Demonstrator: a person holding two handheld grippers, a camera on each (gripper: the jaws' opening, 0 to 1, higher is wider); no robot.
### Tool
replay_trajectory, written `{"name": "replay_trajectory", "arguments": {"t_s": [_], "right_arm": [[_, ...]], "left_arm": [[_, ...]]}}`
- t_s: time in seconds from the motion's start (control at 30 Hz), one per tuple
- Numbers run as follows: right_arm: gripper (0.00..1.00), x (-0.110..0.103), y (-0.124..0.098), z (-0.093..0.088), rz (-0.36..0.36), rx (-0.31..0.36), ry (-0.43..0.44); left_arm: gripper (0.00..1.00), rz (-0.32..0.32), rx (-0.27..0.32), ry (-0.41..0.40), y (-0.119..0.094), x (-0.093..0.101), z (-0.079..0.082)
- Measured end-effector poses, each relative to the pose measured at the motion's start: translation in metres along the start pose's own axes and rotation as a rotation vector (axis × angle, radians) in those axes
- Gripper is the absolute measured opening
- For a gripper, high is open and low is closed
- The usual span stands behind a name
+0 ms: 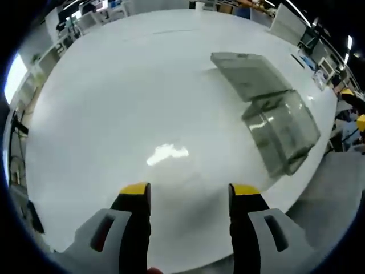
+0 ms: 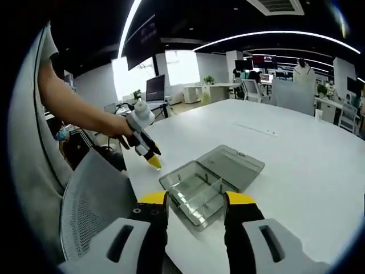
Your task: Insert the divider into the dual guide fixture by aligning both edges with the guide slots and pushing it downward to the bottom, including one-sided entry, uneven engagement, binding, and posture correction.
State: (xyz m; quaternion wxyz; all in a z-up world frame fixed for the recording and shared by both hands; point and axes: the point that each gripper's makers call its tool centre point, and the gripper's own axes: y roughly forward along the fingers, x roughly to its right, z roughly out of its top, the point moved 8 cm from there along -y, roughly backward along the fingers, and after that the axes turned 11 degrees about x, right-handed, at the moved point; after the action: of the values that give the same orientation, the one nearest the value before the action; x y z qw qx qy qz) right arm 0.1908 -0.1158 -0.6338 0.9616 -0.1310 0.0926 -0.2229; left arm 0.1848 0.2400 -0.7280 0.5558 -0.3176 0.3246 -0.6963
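A clear plastic box [image 1: 282, 128] with its lid [image 1: 246, 74] folded open lies on the white table [image 1: 142, 103], right of my left gripper [image 1: 190, 191], whose yellow-tipped jaws stand open around nothing. In the right gripper view the same box [image 2: 197, 194] sits just beyond my right gripper [image 2: 196, 200], also open and holding nothing. Thin clear partitions [image 2: 212, 185] stand inside the box; I cannot tell which is the divider. The flat lid [image 2: 235, 165] lies behind it. A person's hand holds the left gripper [image 2: 151, 160] above the table, left of the box.
A grey mesh chair back [image 2: 91, 208] stands close at the left by the table's near edge [image 2: 171, 251]. Monitors and desks [image 2: 155, 88] fill the office behind. The table edge curves near the box [image 1: 308, 177].
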Motion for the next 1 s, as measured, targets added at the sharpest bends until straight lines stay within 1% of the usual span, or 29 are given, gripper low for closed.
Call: {"name": "replay_trajectory", "arguments": {"t_s": [0.2,0.27,0.3,0.33,0.53,0.63,0.8,0.87,1.0], "right_arm": [[0.33,0.0,0.0,0.001,0.0,-0.007,-0.017],[0.32,0.0,0.0,0.002,-0.001,-0.009,-0.021],[0.31,0.001,0.0,0.002,-0.004,-0.006,-0.03],[0.31,0.001,-0.001,0.003,-0.003,-0.005,-0.027],[0.31,0.001,0.0,0.005,0.001,-0.004,-0.037],[0.32,0.001,0.0,0.002,0.002,-0.01,-0.036],[0.33,-0.002,0.001,-0.003,0.008,-0.04,-0.067],[0.33,-0.004,0.002,-0.005,0.012,-0.052,-0.083],[0.34,-0.006,0.004,-0.008,0.017,-0.069,-0.107]], "left_arm": [[0.52,0.015,-0.011,-0.023,0.004,0.002,0.003],[0.51,0.024,-0.024,-0.027,0.006,0.002,0.002],[0.51,0.048,-0.03,-0.025,0.006,0.0,0.001],[0.5,0.058,-0.031,-0.029,0.007,-0.002,0.002],[0.49,0.063,-0.05,-0.044,0.01,-0.002,0.0],[0.49,0.068,-0.061,-0.046,0.012,-0.001,-0.001],[0.47,0.088,-0.068,-0.044,0.015,-0.003,0.002],[0.46,0.1,-0.083,-0.036,0.016,-0.002,0.003],[0.44,0.127,-0.103,-0.046,0.018,-0.003,0.005]]}}
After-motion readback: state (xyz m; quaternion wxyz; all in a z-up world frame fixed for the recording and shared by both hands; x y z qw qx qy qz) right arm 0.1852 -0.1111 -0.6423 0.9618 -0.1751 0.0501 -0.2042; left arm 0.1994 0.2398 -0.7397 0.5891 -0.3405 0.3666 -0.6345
